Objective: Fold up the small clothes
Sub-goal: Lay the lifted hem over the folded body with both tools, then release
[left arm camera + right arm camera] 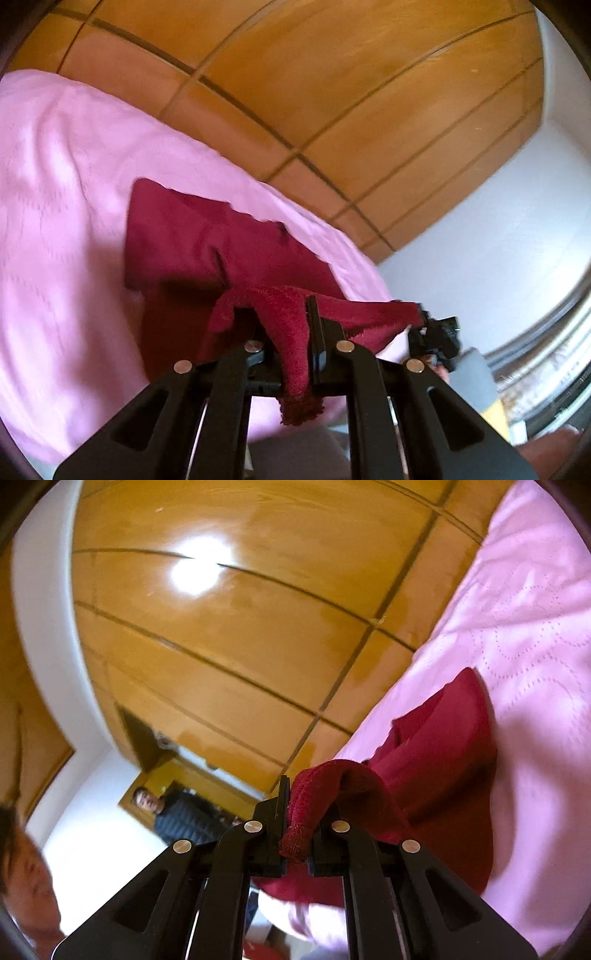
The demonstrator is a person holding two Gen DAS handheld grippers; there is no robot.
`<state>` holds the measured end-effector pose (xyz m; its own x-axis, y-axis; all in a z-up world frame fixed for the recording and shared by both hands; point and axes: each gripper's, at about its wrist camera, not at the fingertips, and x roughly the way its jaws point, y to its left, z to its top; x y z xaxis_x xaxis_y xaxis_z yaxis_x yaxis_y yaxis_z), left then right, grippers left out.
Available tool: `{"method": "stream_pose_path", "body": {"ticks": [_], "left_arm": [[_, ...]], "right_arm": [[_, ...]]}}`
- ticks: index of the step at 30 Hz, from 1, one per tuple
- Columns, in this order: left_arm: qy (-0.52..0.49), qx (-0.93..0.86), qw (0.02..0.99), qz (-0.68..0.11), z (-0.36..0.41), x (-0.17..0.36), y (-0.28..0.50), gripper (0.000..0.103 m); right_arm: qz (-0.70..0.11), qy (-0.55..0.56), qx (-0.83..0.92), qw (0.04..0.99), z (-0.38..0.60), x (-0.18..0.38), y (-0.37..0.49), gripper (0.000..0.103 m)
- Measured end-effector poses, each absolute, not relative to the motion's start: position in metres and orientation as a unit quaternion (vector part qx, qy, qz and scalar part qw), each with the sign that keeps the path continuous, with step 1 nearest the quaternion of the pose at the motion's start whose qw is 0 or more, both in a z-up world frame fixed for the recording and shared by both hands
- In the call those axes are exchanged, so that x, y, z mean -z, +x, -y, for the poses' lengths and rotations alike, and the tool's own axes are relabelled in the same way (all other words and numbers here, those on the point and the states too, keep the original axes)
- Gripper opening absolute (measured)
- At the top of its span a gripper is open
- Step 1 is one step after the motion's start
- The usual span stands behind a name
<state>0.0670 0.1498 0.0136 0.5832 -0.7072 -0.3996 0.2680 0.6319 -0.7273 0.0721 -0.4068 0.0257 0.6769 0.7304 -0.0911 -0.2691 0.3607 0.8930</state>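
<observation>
Fabric fills the lower centre of both wrist views: each claw is clenched on an edge of one dark red garment [229, 251]. In the left wrist view the left gripper [295, 354] pinches a fleecy fold whose loose end hangs below the jaws at lower centre. In the right wrist view the right gripper [295, 834] grips a stitched hem. From each grip the cloth slopes away to the pink quilted bedcover [55, 184], where the rest of the garment lies, centre left in the left view, centre right in the right. The right gripper shows again at the right edge of the left view [436, 336], the red edge stretched taut toward it. Beyond stands panelled wooden furniture [221, 627]. Judged step: a held edge is being lifted for a fold. The next move calls for carrying both corners evenly across the lying part, keeping the edge straight, then lowering before letting go.
</observation>
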Motion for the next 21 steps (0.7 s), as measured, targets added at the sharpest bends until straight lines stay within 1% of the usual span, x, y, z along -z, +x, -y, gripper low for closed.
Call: {"method": "stream_pose_path", "body": {"ticks": [7, 11, 15, 16, 17, 18, 19, 20, 21], "left_arm": [[-0.331, 0.244, 0.829, -0.379, -0.149, 0.017, 0.147, 0.008], [-0.335, 0.218, 0.824, -0.402, -0.144, 0.042, 0.188, 0.008], [-0.32, 0.18, 0.828, -0.423, -0.139, 0.063, 0.221, 0.011], [-0.315, 0.173, 0.83, -0.427, -0.138, 0.065, 0.225, 0.013], [-0.312, 0.164, 0.829, -0.434, -0.135, 0.07, 0.231, 0.029], [-0.316, 0.156, 0.827, -0.438, -0.133, 0.073, 0.235, 0.052], [-0.33, 0.144, 0.827, -0.432, -0.136, 0.074, 0.236, 0.059], [-0.343, 0.135, 0.83, -0.42, -0.139, 0.071, 0.235, 0.063], [-0.354, 0.123, 0.836, -0.401, -0.144, 0.067, 0.231, 0.069]], "right_arm": [[-0.301, 0.464, -0.265, 0.79, 0.406, -0.006, 0.152, 0.006], [-0.333, 0.464, -0.229, 0.788, 0.407, 0.018, 0.191, 0.006], [-0.361, 0.462, -0.2, 0.785, 0.407, 0.043, 0.222, 0.006], [-0.365, 0.458, -0.195, 0.787, 0.406, 0.048, 0.228, 0.006], [-0.37, 0.452, -0.188, 0.79, 0.404, 0.051, 0.233, 0.01], [-0.376, 0.447, -0.181, 0.791, 0.402, 0.055, 0.239, 0.017], [-0.377, 0.445, -0.176, 0.793, 0.401, 0.056, 0.242, 0.04], [-0.373, 0.444, -0.171, 0.796, 0.401, 0.055, 0.244, 0.061], [-0.358, 0.444, -0.165, 0.805, 0.401, 0.049, 0.244, 0.064]]}}
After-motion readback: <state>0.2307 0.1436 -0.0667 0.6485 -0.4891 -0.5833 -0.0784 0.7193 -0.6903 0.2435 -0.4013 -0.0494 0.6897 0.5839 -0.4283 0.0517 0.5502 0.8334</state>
